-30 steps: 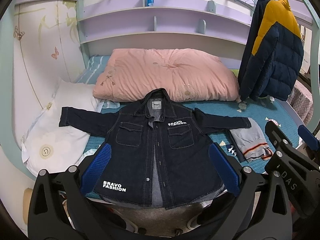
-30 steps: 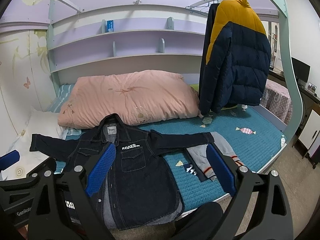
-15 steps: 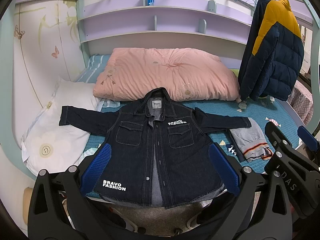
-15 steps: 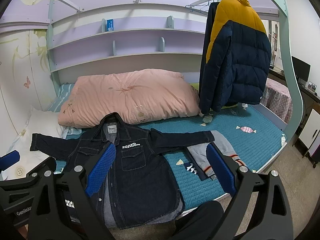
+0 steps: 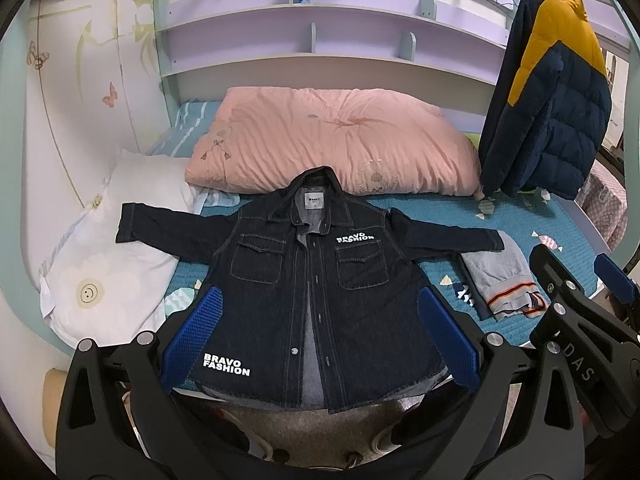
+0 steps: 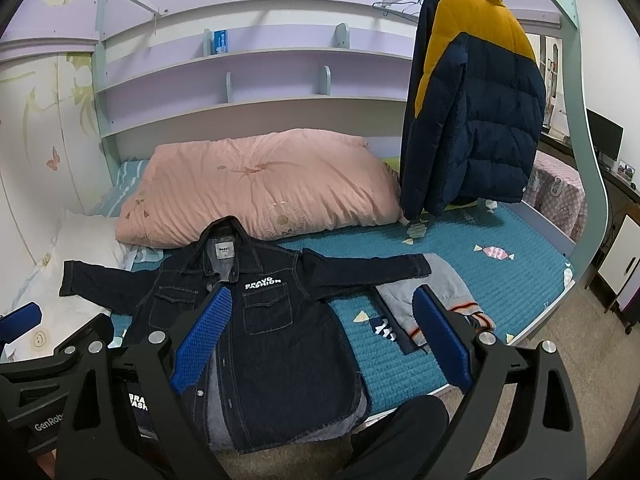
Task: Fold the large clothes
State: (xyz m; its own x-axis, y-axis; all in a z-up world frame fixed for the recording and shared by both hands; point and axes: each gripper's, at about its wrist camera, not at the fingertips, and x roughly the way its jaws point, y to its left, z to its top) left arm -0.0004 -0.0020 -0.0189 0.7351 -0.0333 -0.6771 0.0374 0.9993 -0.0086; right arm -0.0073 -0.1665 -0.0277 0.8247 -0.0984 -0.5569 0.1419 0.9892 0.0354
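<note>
Dark denim jacket point(image 5: 308, 280) lies flat, sleeves spread, on the teal bed point(image 5: 516, 220). Left gripper point(image 5: 316, 336) and right gripper point(image 6: 324, 344) both gape wide, holding nothing.

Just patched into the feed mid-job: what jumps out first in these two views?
The dark denim jacket dominates: spread flat, front up, sleeves out, at the near edge of the teal bed, its hem hanging over. Behind its collar lies a big pink quilt, and a navy-and-yellow puffer coat hangs at the right. Both the left gripper and right gripper are open, holding nothing.
</note>
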